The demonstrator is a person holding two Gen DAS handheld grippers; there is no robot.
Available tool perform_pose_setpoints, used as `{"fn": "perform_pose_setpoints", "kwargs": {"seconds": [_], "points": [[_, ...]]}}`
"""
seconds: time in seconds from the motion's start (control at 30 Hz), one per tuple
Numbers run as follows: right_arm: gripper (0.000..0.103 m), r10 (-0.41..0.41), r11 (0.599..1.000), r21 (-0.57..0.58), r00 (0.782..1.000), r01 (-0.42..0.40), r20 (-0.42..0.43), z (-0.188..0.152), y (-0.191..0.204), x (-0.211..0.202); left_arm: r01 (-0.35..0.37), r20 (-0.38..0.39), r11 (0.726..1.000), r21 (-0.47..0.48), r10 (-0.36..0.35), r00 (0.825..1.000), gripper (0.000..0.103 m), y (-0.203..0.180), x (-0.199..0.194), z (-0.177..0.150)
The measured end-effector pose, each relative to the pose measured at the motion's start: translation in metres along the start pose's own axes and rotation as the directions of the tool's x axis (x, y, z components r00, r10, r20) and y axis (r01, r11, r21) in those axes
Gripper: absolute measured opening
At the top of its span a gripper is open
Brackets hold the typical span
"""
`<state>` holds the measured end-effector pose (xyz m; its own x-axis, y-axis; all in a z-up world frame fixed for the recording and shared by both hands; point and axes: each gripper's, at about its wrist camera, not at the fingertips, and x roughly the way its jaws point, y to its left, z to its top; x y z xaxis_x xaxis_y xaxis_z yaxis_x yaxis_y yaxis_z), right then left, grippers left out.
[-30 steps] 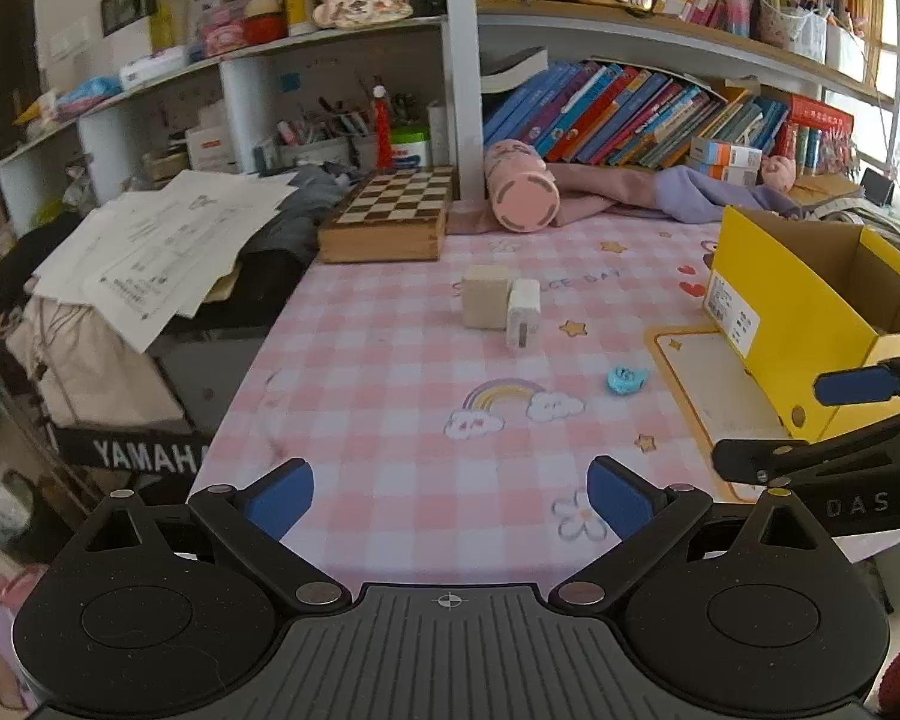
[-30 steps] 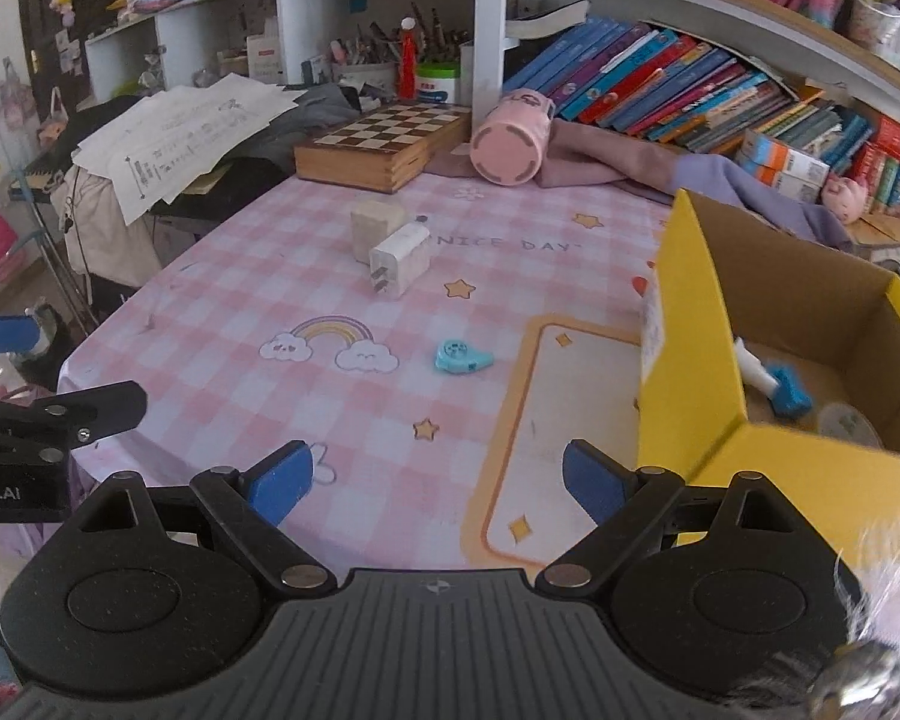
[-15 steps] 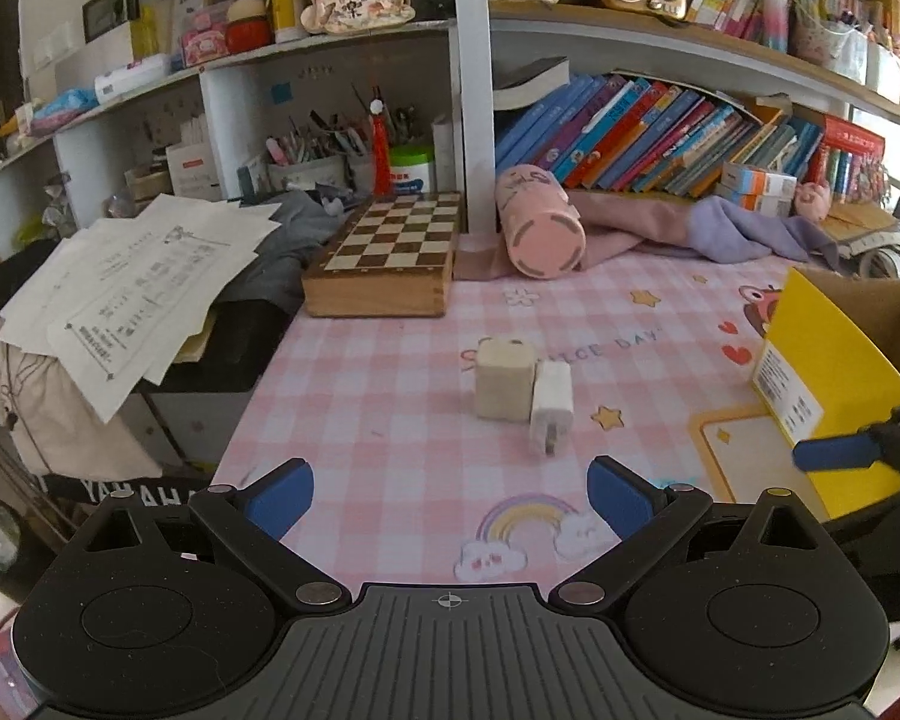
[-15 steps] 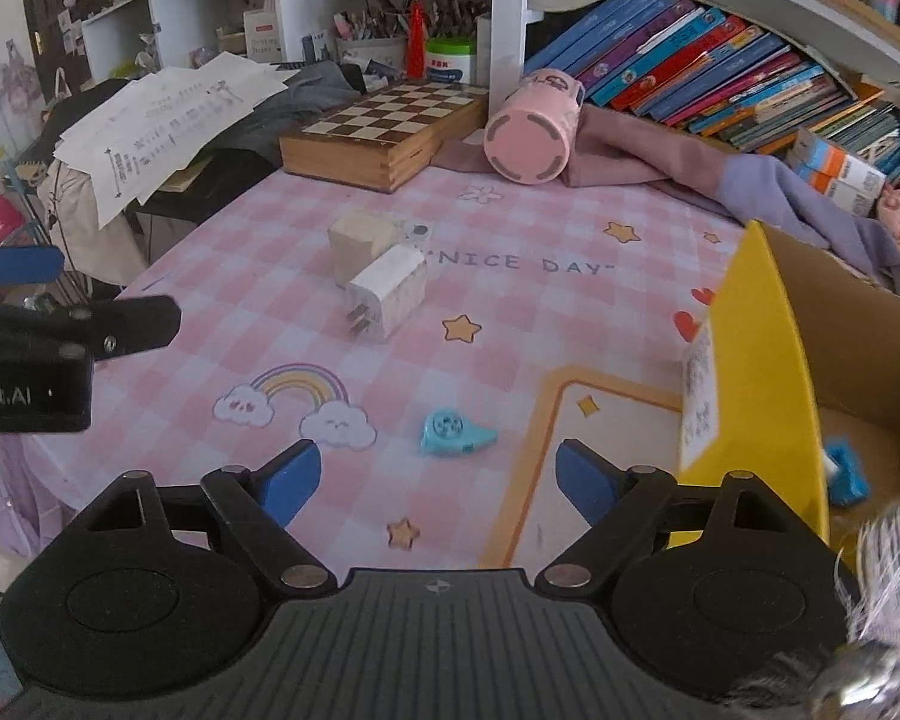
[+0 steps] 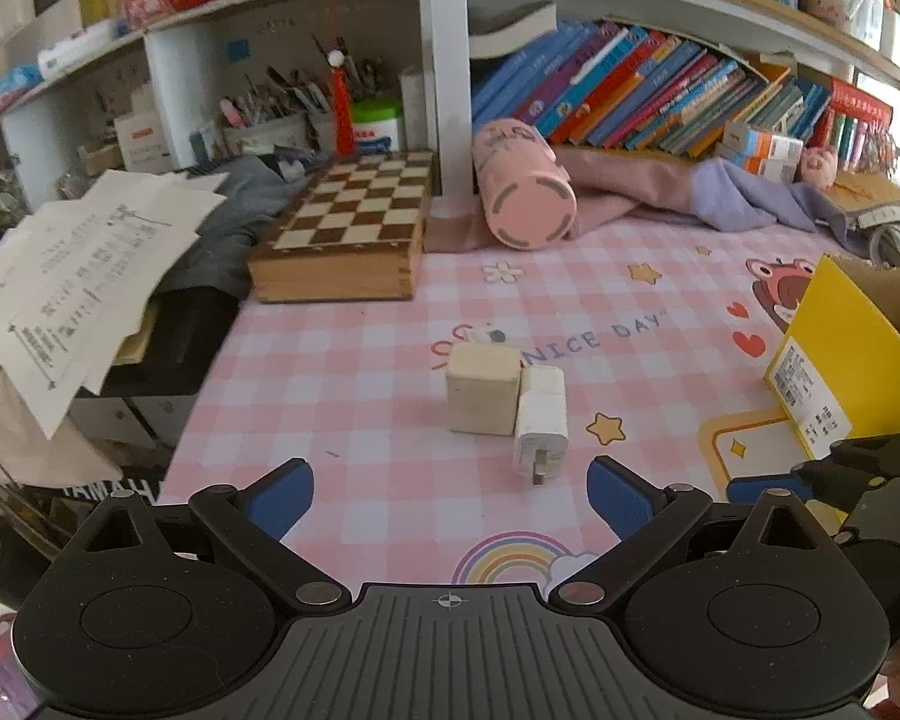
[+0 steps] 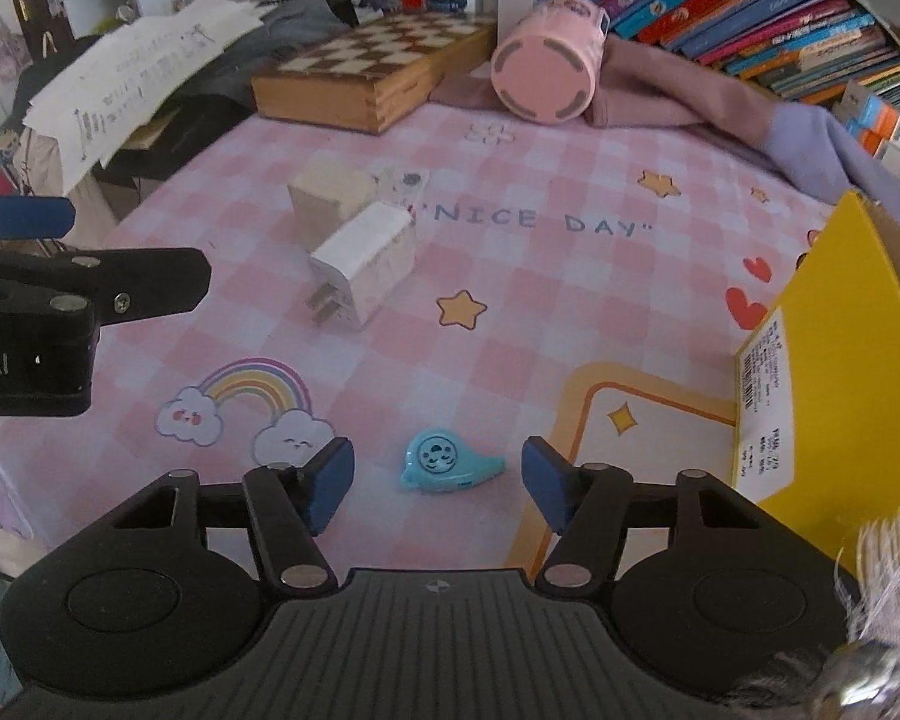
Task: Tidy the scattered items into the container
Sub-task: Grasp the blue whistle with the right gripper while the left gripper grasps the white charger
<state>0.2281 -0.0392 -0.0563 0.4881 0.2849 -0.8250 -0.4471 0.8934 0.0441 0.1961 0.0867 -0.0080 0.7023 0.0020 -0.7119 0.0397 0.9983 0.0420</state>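
Note:
A white plug charger (image 5: 540, 423) and a beige cube (image 5: 483, 387) lie touching on the pink checked cloth; both also show in the right wrist view, the charger (image 6: 363, 267) and the cube (image 6: 327, 201). My left gripper (image 5: 450, 495) is open and empty, just short of the charger. A small light-blue gadget (image 6: 447, 468) lies between the open fingers of my right gripper (image 6: 438, 483), not gripped. The yellow cardboard box (image 6: 840, 372) stands at the right; it also shows in the left wrist view (image 5: 852, 366).
A wooden chessboard box (image 5: 354, 234) and a pink cylinder (image 5: 525, 189) lie at the back of the table. Pink and purple cloths (image 5: 720, 195) lie before the bookshelf. Loose papers (image 5: 84, 276) hang over the left edge.
Both grippers have moved forward and lower. The charger and cube are now close before my left gripper. The blue gadget now sits between my right gripper's fingers.

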Motion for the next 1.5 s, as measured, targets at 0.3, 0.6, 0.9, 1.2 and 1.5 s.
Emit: {"fn": "perform_pose_setpoints", "kwargs": {"seconds": [0.3, 0.6, 0.9, 1.2, 1.5], "points": [[0.052, 0.008, 0.999, -0.038, 0.999, -0.009, -0.035, 0.001, -0.006, 0.013, 0.064, -0.043, 0.998, 0.018, -0.063, 0.997, 0.098, -0.014, 0.029, 0.011], [0.039, 0.008, 0.999, -0.041, 1.0, -0.008, -0.022, -0.002, -0.016, 0.009, 0.109, -0.1, 0.992, 0.069, -0.102, 0.99, 0.077, -0.033, 0.064, 0.021], [0.039, -0.004, 1.0, -0.028, 1.0, 0.003, -0.019, -0.004, -0.022, 0.007, 0.082, -0.141, 0.994, 0.069, -0.072, 0.987, 0.064, -0.042, 0.092, 0.021], [0.039, -0.005, 0.999, -0.033, 1.0, 0.005, -0.015, -0.005, -0.022, 0.006, 0.077, -0.147, 0.996, 0.033, -0.072, 0.987, 0.025, -0.042, 0.098, 0.021], [0.038, 0.0, 1.0, -0.006, 1.0, 0.0, 0.001, -0.006, -0.025, 0.002, 0.108, -0.102, 0.993, -0.039, -0.112, 0.988, 0.025, -0.03, 0.058, 0.018]]}}
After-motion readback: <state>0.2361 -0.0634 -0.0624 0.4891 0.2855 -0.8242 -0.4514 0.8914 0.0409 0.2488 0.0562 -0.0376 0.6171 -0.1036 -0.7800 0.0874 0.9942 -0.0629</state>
